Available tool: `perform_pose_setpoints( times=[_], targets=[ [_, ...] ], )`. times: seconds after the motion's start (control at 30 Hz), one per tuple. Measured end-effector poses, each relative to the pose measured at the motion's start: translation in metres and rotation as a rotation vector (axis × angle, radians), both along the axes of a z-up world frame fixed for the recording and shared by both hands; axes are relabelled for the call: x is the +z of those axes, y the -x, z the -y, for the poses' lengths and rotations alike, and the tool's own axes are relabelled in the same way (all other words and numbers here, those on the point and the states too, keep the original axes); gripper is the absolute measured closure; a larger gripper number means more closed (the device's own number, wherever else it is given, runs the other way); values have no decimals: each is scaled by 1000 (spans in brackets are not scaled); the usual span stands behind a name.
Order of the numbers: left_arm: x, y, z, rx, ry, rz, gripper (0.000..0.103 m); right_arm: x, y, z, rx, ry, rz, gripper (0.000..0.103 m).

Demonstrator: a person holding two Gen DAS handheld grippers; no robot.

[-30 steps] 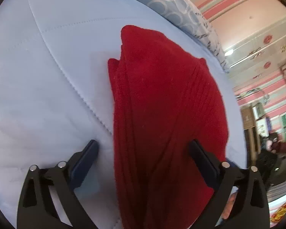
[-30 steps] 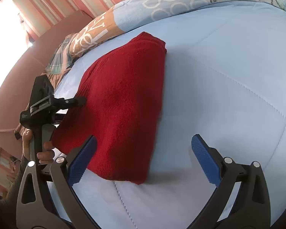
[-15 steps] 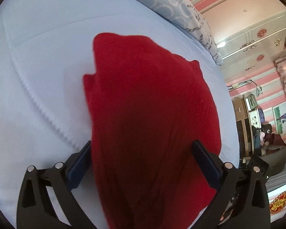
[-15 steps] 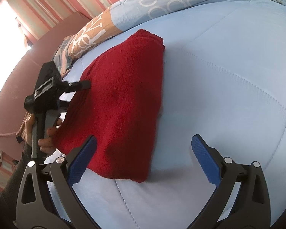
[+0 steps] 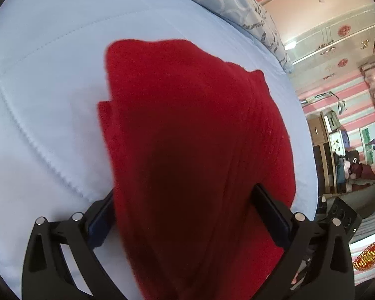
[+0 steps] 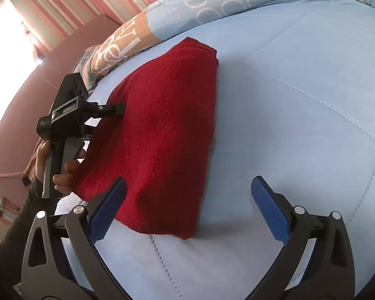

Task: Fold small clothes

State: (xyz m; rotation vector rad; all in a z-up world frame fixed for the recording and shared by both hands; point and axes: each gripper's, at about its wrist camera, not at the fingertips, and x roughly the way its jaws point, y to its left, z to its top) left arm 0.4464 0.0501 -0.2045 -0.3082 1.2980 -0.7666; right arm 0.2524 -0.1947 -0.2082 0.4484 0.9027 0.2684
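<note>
A folded red knit garment (image 5: 192, 150) lies on the light blue quilt (image 5: 50, 75). My left gripper (image 5: 185, 215) is open, its jaws wide apart on either side of the garment's near end, which fills the space between them. In the right wrist view the same garment (image 6: 167, 130) lies left of centre, with the left gripper (image 6: 112, 107) reaching in at its left edge. My right gripper (image 6: 187, 207) is open and empty, just short of the garment's near corner, its left finger (image 6: 107, 205) overlapping the cloth's edge.
A patterned blue and orange pillow or duvet (image 6: 187, 12) lies along the far edge of the bed. A white wardrobe (image 5: 337, 37) and cluttered furniture (image 5: 337, 150) stand beyond the bed's right side. A pink headboard (image 6: 25, 87) is at the left.
My left gripper has pushed forward over the garment's end, so the cloth now fills the gap between its jaws. My right gripper has barely moved.
</note>
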Motion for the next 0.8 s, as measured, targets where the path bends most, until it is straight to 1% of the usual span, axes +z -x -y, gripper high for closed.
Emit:
perform_pose_setpoints(
  times=[0.07,0.17,0.23,0.3,0.4,0.53,0.63,0.67,0.7,0.73,0.77,0.8],
  targets=[
    [3,6,-9,6,2,14,2,1,1,1,5,1,2,4],
    [-4,8,-17,11,45,-5,2,-1,0,3,7,0,3,4],
    [-7,4,-14,19,78,-17,2,-3,-1,5,-2,-2,-6,4],
    [-6,1,-5,-5,109,-30,2,-6,-1,8,-16,-15,-14,4],
    [-1,-3,13,-32,89,-43,2,-10,-1,12,-20,-76,-20,4],
    [4,-2,23,-47,36,-3,2,-21,-13,11,-16,-170,-44,4],
    [5,2,24,-42,13,26,4,-24,-21,8,-17,-212,-34,4],
    [4,3,25,-42,5,33,6,-23,-24,7,-11,-229,-31,5],
    [4,4,26,-42,-7,41,9,-23,-27,3,-5,-247,-29,14],
    [5,6,25,-40,-16,44,10,-23,-29,1,1,-257,-34,20],
    [4,6,25,-40,-20,46,11,-26,-34,-5,16,-253,-53,36],
    [5,6,25,-40,-27,51,15,-27,-37,-10,15,-228,-67,41]
  ],
)
